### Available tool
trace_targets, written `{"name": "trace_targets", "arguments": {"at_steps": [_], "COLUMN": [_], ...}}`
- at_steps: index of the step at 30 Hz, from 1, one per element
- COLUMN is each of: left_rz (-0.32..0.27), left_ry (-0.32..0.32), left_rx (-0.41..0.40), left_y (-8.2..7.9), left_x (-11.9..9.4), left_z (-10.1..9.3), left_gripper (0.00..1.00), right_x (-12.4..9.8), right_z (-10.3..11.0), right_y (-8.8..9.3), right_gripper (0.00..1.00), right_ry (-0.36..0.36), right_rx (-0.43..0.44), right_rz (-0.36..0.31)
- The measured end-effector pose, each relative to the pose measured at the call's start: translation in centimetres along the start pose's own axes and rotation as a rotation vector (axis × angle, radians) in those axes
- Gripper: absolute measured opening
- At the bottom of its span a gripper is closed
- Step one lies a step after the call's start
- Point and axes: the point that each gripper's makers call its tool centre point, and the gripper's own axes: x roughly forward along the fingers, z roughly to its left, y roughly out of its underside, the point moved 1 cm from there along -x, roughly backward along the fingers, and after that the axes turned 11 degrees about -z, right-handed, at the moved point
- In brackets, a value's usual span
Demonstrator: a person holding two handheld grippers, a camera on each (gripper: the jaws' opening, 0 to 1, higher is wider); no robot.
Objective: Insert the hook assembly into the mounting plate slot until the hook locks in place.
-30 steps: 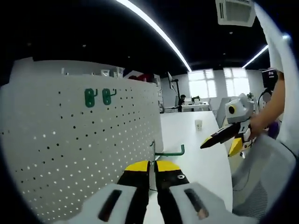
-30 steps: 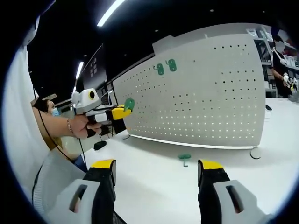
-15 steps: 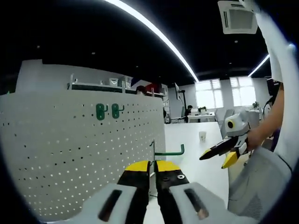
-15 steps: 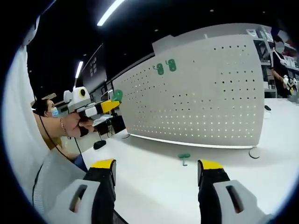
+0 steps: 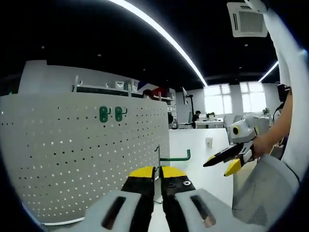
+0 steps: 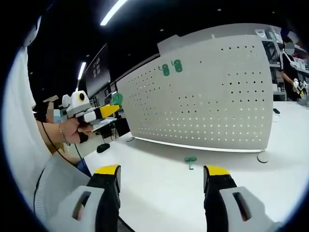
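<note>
So far the hook (image 5: 175,157) is not in the board (image 5: 82,154): the left tool (image 5: 157,175) has it clamped between closed jaws, just ahead of their tips and apart from the perforated face to their left. Two hooks (image 5: 110,114) already sit high on the board. A spare hook (image 6: 189,161) lies on the counter (image 6: 159,183) ahead of the right tool (image 6: 159,176), between its wide-open, empty jaws. What's left, I judge: reach a slot, push in, lock. No containers show.
</note>
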Motion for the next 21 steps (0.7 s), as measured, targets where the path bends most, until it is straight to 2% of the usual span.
{"name": "trace_targets", "arguments": {"at_steps": [5,9,14,17,21], "left_rz": [0.005,0.008,0.006,0.008,0.010], "left_ry": [0.002,-0.005,-0.022,-0.027,-0.035], "left_rx": [-0.003,-0.001,-0.001,-0.002,-0.004], "left_y": [0.2,0.2,0.3,0.3,0.3], "left_x": [0.1,0.0,-0.1,-0.2,-0.3], "left_z": [-0.2,-0.1,0.0,0.1,0.3], "left_gripper": [0.04,0.04,0.04,0.04,0.04], "right_x": [0.3,0.7,1.2,1.3,1.7], "right_z": [0.4,1.3,2.9,3.3,3.5], "right_y": [-0.9,-3.0,-6.2,-6.4,-6.1], "right_gripper": [0.66,0.66,0.66,0.64,0.63], "right_ry": [-0.006,-0.031,-0.083,-0.100,-0.106], "right_rx": [-0.011,-0.040,-0.004,0.004,0.004], "right_rz": [-0.015,-0.075,-0.224,-0.244,-0.223]}}
